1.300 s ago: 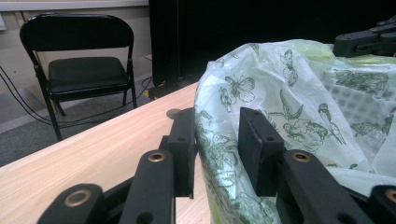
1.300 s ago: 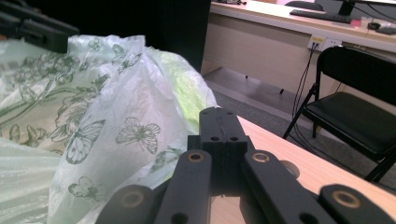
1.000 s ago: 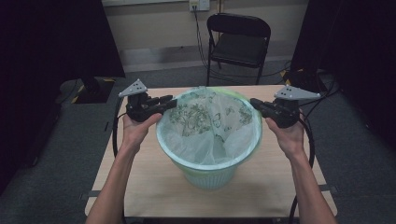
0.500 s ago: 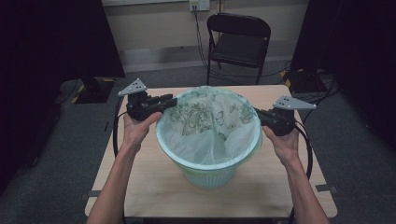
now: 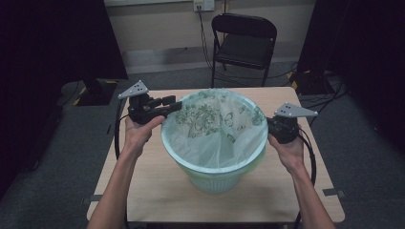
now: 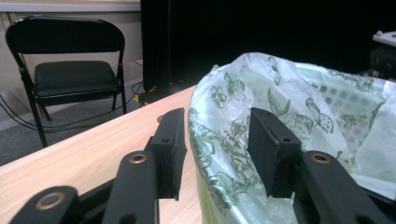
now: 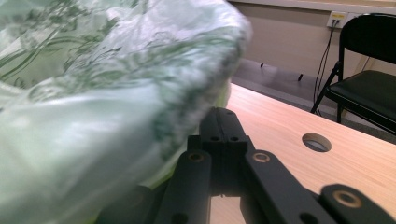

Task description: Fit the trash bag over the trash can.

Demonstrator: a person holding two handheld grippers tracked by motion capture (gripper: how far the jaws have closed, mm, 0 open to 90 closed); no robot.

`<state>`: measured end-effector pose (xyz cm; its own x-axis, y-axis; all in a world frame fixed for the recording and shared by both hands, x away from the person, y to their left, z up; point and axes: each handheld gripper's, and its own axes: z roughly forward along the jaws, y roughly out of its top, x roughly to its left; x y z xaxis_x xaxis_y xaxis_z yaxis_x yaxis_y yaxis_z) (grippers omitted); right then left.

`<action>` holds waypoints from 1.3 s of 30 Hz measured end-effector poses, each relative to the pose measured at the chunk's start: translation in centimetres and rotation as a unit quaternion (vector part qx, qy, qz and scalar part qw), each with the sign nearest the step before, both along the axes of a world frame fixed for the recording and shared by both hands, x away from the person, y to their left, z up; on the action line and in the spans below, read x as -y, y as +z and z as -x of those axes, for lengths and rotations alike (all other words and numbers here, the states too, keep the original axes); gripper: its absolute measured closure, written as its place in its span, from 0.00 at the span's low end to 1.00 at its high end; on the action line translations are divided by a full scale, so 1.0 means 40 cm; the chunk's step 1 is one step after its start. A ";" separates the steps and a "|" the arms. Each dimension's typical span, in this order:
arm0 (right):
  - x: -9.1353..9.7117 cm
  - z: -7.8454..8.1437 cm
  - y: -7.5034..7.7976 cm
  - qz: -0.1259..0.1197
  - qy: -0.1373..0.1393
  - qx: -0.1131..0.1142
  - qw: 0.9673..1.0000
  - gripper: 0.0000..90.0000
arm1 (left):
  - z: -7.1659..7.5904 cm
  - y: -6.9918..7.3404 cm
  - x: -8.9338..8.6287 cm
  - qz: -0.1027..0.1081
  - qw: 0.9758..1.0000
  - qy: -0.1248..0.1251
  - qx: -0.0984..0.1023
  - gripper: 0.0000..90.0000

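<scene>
The bin stands mid-desk, its printed bag folded over the rim. My left gripper straddles that rim, jaws apart and just opening. My right gripper, jaws together, sits against the bag's opposite side.

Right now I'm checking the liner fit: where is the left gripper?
High view: left gripper at the bin's left rim, jaws open astride the printed bag edge.

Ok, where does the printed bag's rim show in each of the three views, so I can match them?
High view: bag rim rings the bin at table centre.
Left gripper view: rim rises centre, between the open jaws.
Right gripper view: rim bulges upper left, above the closed jaws.
Shared landmark: the black folding chair.
</scene>
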<state>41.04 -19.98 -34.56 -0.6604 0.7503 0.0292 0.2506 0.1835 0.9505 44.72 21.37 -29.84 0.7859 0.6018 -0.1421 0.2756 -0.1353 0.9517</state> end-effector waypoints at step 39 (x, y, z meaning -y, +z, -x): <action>-0.224 -0.057 0.300 0.051 0.136 -0.005 0.989 0.52 | 0.020 -0.018 -0.010 0.010 1.000 -0.018 -0.019 0.63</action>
